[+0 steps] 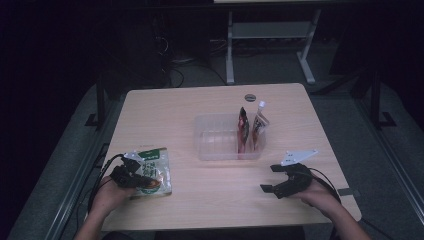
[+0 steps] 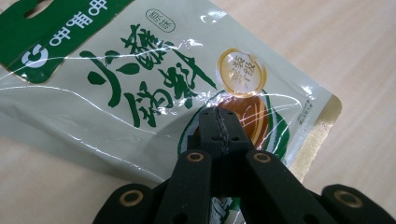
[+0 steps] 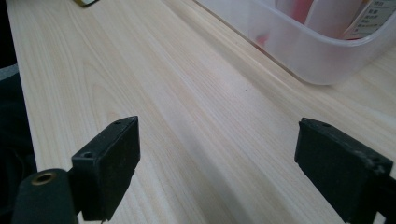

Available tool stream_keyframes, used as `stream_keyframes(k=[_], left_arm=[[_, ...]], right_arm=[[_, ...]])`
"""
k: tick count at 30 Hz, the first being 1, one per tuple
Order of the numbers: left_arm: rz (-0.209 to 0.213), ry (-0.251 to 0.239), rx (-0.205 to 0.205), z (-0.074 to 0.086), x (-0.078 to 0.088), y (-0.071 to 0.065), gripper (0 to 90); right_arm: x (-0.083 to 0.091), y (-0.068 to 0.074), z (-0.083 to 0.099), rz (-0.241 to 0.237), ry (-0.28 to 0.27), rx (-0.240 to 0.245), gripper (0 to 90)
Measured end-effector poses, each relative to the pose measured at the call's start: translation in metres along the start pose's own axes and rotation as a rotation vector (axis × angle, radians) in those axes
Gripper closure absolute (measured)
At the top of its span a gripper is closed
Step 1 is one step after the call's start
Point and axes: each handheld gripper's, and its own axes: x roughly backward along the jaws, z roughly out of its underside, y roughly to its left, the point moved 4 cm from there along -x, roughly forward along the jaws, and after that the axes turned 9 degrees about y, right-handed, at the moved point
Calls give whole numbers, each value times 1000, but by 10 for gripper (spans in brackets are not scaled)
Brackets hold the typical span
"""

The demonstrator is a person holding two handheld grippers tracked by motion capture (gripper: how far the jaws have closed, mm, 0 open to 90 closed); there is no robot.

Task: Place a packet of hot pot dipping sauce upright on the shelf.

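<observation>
My left hand-held gripper (image 1: 131, 175) has its jaws pressed together, and in the left gripper view the closed tips (image 2: 219, 128) lie over the printed face of the green-and-cream pouch (image 2: 154, 88); I cannot tell whether any of the film is pinched between them. That pouch (image 1: 151, 171) lies flat on the tabletop (image 1: 210, 195) at about eight o'clock from the table's middle, close to the near-left edge, with its green header pointing away from me. My left hand (image 1: 107, 195) comes in from the bottom left and wraps the gripper's body, cable looping out beside it. My right hand-held gripper (image 1: 272, 177) has its jaws spread wide with bare wood between them (image 3: 215, 154), holding nothing, at about four o'clock from the middle; my right hand (image 1: 320, 192) sits behind it, the grey three-cornered plate (image 1: 299, 156) on top. At about one o'clock from the middle stands a clear plastic tray (image 1: 215, 137) with two upright sachets (image 1: 250, 131) leaning in its right end. A small dark round disc (image 1: 250, 97) lies beyond the tray near the far edge. The room around is dim, with white table legs (image 1: 230, 50) on a grey floor behind.
</observation>
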Motion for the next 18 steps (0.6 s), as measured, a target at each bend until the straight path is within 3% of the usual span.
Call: stream_keyframes(k=[2,5,8,10,14,18], left_arm=[[14,-39,7,1,4,2,900],[-13,-100,39,-3,15,11,900],[-84,-155,90,-8,30,28,900],[-130,-166,122,-9,33,39,900],[-204,-117,173,-4,26,61,900],[-199,-80,196,3,15,66,900]], right_arm=[[0,0,-1,1,0,3,136],[-1,-1,-1,0,-4,2,136],[0,-1,-1,0,-3,1,136],[-1,-2,-1,3,-2,3,136],[0,-1,-1,1,-3,2,136],[1,-2,-1,4,-1,4,136]])
